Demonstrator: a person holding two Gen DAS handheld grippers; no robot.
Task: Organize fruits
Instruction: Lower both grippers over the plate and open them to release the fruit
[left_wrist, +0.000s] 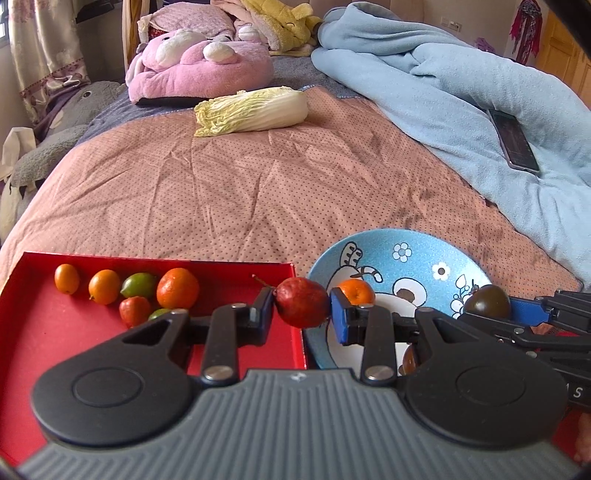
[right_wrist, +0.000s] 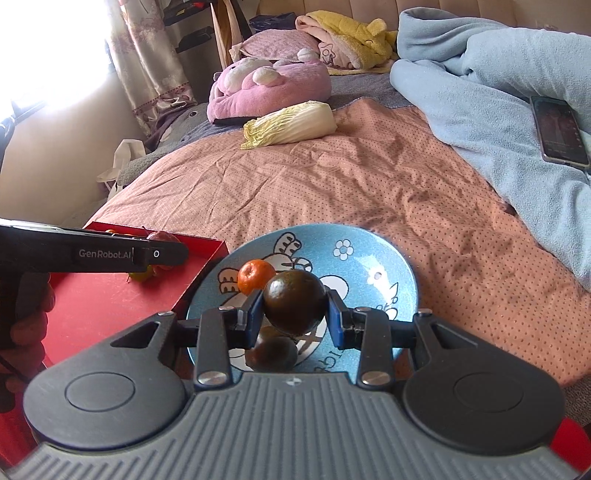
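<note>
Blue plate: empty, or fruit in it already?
Not empty. The blue plate holds an orange mandarin and a dark fruit near its front.

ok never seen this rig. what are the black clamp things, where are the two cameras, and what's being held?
There is no robot arm here. A person holds a hand-operated two-finger gripper in each hand, and each gripper carries a fisheye camera looking forward along its fingers, so each picture shows its own gripper at the bottom.

In the left wrist view, the left gripper is shut on a red fruit, held over the edge of a red tray that holds small orange, green and red fruits.

In the right wrist view, the right gripper is shut on a dark round fruit, held above a blue plate. On the plate lie a small orange and another dark fruit.

Everything sits on a bed, with a cabbage and a phone further back.
</note>
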